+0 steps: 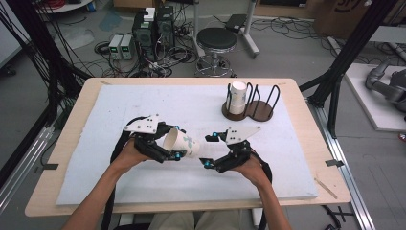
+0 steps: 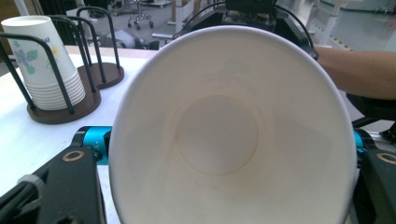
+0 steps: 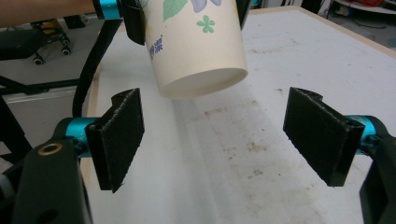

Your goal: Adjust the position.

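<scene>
One tapered paper cup, flower-printed and smooth, sits pinched in the left tool; the right tool gapes, foam-padded.

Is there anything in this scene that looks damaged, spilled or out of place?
Nothing is spilled. The paper cup in the left gripper lies on its side, and its rim looks squeezed slightly oval in the left gripper view. The white table cover has brownish stains. The cup stack stands upright in its holder.

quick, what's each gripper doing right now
Left gripper: shut on the paper cup, held on its side.
Right gripper: open, empty, jaws facing the cup's base.
</scene>
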`<action>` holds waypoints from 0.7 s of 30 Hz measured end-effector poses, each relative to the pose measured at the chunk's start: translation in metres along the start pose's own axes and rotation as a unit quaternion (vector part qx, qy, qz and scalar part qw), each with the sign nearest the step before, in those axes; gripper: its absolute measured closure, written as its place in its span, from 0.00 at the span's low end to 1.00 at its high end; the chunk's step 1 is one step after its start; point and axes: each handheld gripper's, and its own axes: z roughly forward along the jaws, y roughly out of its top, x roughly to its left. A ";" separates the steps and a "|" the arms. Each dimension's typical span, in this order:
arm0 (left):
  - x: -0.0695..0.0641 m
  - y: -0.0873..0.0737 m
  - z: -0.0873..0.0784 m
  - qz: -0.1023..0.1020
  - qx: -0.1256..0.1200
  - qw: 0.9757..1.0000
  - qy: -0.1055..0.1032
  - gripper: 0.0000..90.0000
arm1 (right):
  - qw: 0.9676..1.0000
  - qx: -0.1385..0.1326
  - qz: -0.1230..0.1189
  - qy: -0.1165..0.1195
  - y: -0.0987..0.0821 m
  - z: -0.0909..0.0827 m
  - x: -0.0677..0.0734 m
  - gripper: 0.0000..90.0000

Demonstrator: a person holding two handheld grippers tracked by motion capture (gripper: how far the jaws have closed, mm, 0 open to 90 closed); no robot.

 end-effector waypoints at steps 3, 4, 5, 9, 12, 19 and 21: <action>0.001 0.002 0.000 0.002 0.018 1.000 0.007 0.32 | 1.000 -0.002 0.007 -0.016 -0.003 -0.005 0.000 0.23; 0.001 0.003 -0.001 0.005 0.023 1.000 0.009 0.32 | 1.000 -0.003 0.011 -0.022 -0.005 -0.007 0.000 0.23; 0.001 0.004 -0.001 0.004 0.024 1.000 0.008 0.32 | 1.000 -0.003 0.013 -0.025 -0.007 -0.008 -0.001 0.23; 0.003 0.010 -0.003 0.009 0.039 0.999 0.014 0.32 | 0.998 -0.005 0.026 -0.050 -0.014 -0.013 0.000 0.23; 0.005 0.015 -0.005 0.011 0.056 0.998 0.019 0.32 | 0.997 -0.004 0.037 -0.068 -0.020 -0.017 0.000 0.23; 0.011 0.020 -0.006 0.010 0.092 0.995 0.025 0.32 | 0.991 -0.007 0.055 -0.120 -0.030 -0.026 -0.002 0.23; 0.013 0.021 -0.006 0.012 0.103 0.994 0.025 0.32 | 0.988 -0.003 0.059 -0.140 -0.033 -0.028 -0.003 0.23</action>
